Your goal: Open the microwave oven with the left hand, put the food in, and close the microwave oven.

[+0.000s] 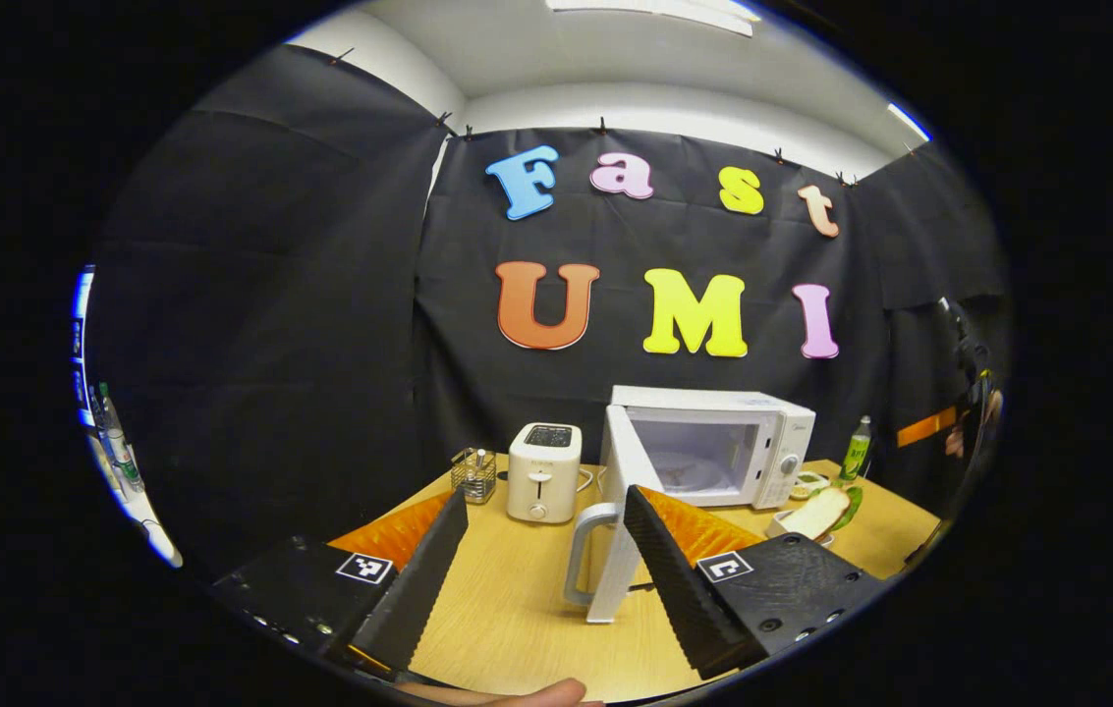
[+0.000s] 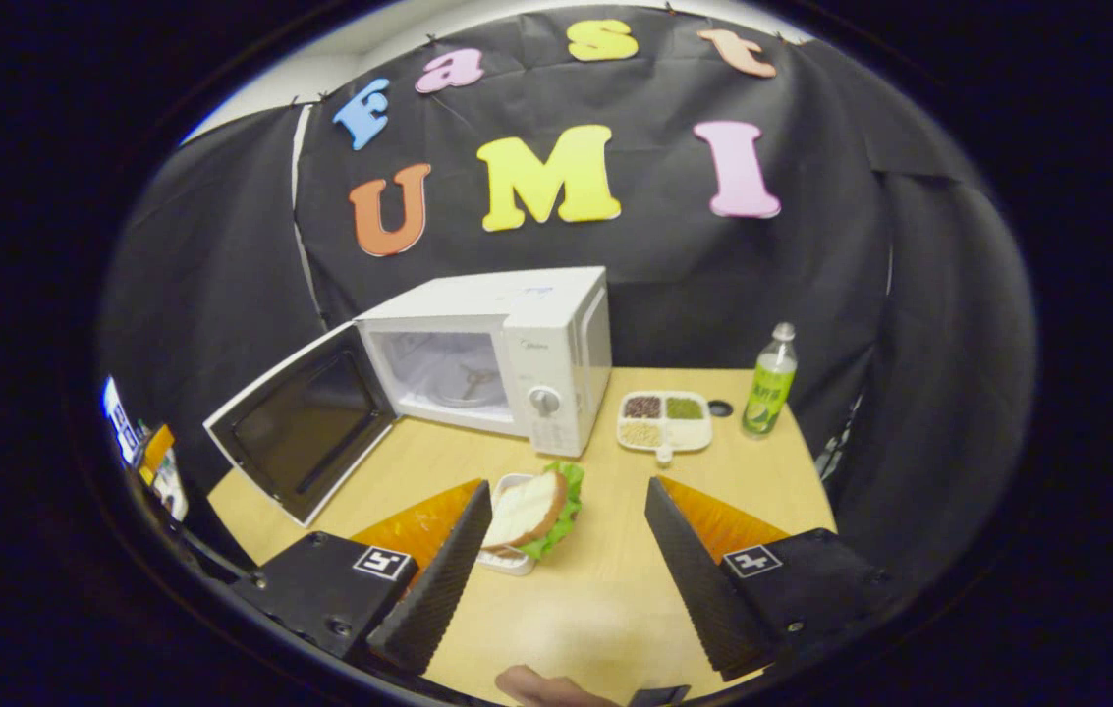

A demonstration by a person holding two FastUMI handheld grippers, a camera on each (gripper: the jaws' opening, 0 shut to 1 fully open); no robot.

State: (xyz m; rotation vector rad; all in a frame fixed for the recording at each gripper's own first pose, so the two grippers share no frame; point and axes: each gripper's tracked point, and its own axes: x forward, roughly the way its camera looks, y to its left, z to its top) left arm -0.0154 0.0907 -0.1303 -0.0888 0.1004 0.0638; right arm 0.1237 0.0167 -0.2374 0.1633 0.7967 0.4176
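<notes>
Standing open at far left: microwave door (image 2: 306, 432) | sandwich (image 2: 528, 516) seen on small dish (image 2: 507, 560), near right of microwave (image 2: 507, 353); judged soft, light, best lifted by dish rim | left gripper (image 1: 546, 560) spread, empty | right gripper (image 2: 566, 550) spread, empty

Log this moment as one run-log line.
door: open | microwave: empty | sandwich: on table | left gripper: open | right gripper: open, facing sandwich

Sandwich (image 1: 819, 513) partly behind tool (image 1: 556, 560).
</notes>
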